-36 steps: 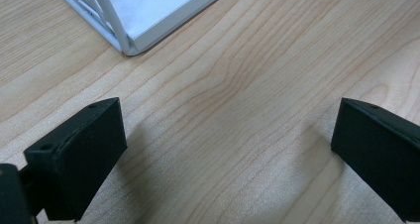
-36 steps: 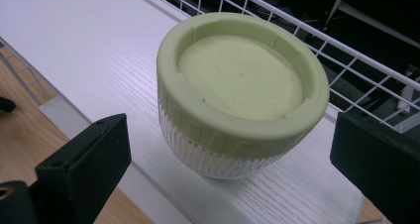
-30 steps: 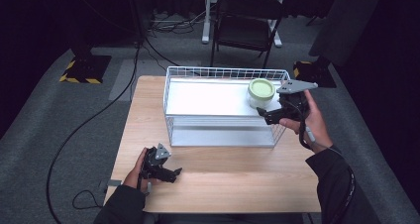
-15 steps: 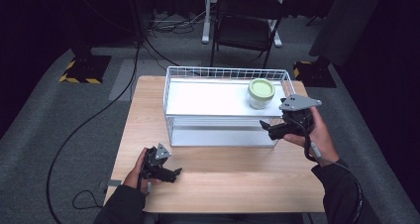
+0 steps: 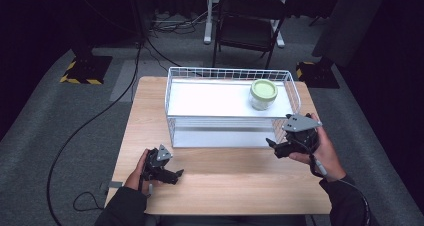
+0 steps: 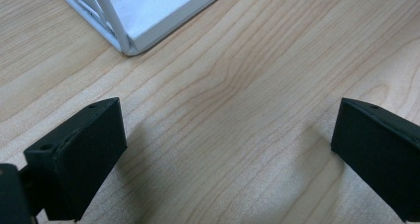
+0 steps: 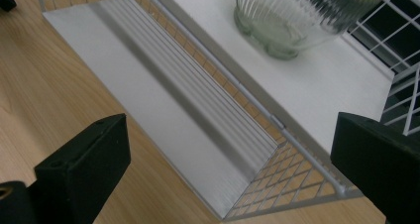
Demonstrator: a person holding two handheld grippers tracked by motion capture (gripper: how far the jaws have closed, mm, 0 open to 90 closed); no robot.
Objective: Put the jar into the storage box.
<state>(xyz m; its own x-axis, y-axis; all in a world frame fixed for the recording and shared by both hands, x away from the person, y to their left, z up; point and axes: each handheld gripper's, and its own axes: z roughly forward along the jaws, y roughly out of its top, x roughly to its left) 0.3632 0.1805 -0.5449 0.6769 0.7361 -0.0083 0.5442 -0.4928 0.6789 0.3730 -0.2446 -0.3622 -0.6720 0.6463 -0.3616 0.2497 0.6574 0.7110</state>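
Note:
A ribbed glass jar [image 5: 263, 94] with a pale green lid stands at the right end of the top shelf of a white wire rack [image 5: 172, 98]; the jar [image 7: 292, 16] is also ahead in the right gripper view. My right gripper [image 5: 272, 147] is open, held just off the rack's front right corner, nothing between its jaws. My left gripper [image 5: 177, 174] rests low over the wooden table [image 5: 235, 186] at the front left, open and empty. In the left gripper view the rack's front corner [image 6: 126, 40] lies ahead on the tabletop.
A lower white shelf [image 7: 163, 100] runs under the rack's top shelf. A black folding chair [image 5: 247, 23] stands beyond the table. Cables [image 5: 100, 116] trail on the grey floor at the left.
My right gripper has drawn back from the jar, down and toward the table's front, leaving the jar standing on the shelf. The left gripper has stayed put.

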